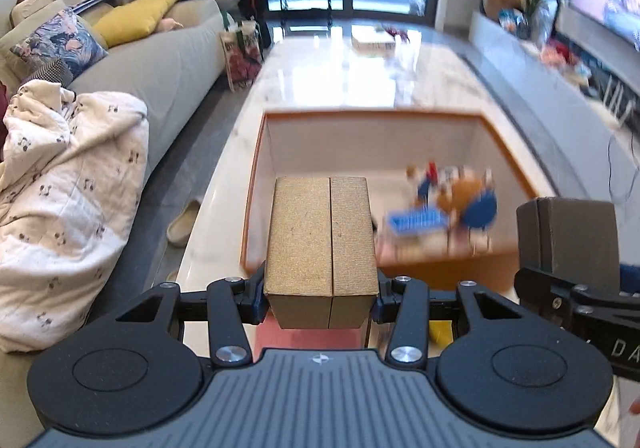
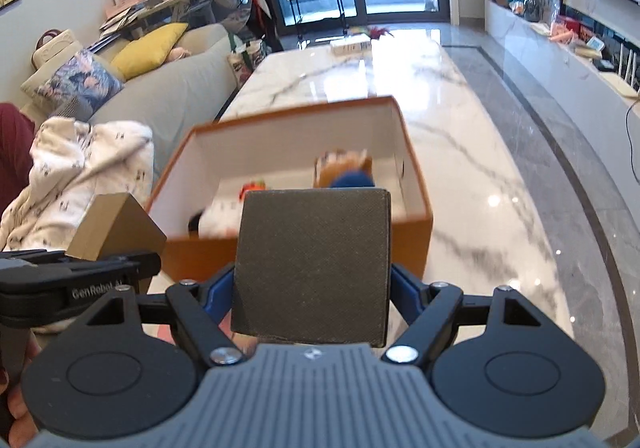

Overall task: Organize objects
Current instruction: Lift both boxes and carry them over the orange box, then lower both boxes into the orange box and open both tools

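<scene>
Two boxes held above the orange box

Blurred toys inside the orange-walled, white-lined box (image 1: 508,151) are hard to identify. Left claw (image 1: 320,300) grips a tan, coarse-textured cardboard box (image 1: 320,236); right claw (image 2: 312,288) grips a dark grey, fabric-textured box (image 2: 312,260). Glossy marble surface (image 2: 460,135) below.

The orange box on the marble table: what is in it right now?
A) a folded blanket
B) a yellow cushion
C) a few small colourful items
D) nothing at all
C: the left wrist view shows the open orange box with small, blurred blue and brown items lying on its white bottom, toward its right side.
</scene>
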{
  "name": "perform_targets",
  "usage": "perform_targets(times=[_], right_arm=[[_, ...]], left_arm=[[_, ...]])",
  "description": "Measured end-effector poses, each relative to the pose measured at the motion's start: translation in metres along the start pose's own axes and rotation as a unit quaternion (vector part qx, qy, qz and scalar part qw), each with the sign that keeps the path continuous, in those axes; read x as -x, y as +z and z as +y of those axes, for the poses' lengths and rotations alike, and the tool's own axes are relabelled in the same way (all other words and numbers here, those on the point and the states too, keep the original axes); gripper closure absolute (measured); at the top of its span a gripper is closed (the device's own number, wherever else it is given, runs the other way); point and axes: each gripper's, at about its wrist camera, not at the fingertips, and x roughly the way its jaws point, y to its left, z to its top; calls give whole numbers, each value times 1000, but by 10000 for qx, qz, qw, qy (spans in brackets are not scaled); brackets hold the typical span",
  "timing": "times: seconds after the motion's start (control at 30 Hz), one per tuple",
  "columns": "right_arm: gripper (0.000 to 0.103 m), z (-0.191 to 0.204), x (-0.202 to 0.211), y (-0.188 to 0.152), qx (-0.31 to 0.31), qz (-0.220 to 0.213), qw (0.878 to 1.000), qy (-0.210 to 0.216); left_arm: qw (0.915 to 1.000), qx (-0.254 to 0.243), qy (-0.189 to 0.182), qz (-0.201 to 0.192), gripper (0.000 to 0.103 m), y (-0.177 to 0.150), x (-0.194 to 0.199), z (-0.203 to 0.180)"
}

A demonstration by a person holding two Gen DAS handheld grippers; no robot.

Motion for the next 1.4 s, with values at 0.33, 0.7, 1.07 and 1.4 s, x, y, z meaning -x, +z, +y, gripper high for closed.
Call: perform_targets(times=[0.33, 0.7, 1.07, 1.4], right_arm=[[23, -7, -70, 57, -416, 98, 9990, 115], [23, -18, -125, 56, -873, 625, 9938, 285], [24, -36, -161, 50, -1201, 644, 9903, 282], [24, -38, -165, 52, -1412, 673, 9873, 284]], left_arm=[[9996, 136, 93, 238, 50, 35, -81, 0], [9985, 191, 229, 458, 50, 31, -120, -5], [9987, 145, 266, 415, 50, 33, -126, -7], [9990, 127, 264, 328, 50, 33, -129, -8]])
